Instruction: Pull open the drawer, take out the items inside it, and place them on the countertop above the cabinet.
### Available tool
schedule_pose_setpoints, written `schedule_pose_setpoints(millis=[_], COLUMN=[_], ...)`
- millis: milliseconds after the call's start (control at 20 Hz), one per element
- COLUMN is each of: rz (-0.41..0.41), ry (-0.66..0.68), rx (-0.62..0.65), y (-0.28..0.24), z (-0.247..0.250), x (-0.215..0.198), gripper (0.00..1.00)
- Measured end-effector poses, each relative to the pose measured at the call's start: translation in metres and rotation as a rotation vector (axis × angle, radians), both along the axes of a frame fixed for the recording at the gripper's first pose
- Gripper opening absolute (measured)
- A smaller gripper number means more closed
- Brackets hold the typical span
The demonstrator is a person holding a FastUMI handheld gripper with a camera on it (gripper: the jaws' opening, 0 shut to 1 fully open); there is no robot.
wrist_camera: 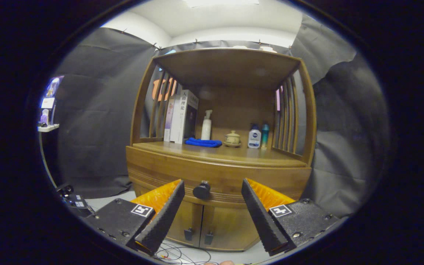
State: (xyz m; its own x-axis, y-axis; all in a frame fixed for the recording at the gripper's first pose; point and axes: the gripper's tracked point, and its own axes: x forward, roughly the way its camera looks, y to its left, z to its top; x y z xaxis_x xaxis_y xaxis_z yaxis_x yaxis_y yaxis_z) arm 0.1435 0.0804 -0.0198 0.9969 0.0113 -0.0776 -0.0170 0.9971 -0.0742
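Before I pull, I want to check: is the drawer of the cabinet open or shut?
Shut. The drawer front sits flush with the cabinet, and its knob lies beyond the open tool, untouched.

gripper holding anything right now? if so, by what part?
Nothing held. The gripper is open, fingers spread apart short of the closed drawer, its round knob ahead between them, untouched.

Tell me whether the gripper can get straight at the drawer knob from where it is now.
Probably yes. The gripper is open, its fingers spread wide, and the dark round knob on the drawer front sits just beyond them, slightly toward the left finger. Nothing lies between fingers and knob, so a short forward push should reach it.
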Motion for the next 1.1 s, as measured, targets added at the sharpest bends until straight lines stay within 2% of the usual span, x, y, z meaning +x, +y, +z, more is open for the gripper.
schedule_pose_setpoints(millis=[400, 550, 700, 1100], rz=[-0.034, -0.037, -0.033, -0.080], ry=[0.124, 0.152, 0.182, 0.221], rx=[-0.049, -0.060, -0.036, 0.000], y=[0.010, 0.009, 0.016, 0.013], z=[-0.040, -0.048, -0.058, -0.067], x=[0.064, 0.078, 0.084, 0.086], gripper=[0.99, 0.94, 0.76, 0.48])
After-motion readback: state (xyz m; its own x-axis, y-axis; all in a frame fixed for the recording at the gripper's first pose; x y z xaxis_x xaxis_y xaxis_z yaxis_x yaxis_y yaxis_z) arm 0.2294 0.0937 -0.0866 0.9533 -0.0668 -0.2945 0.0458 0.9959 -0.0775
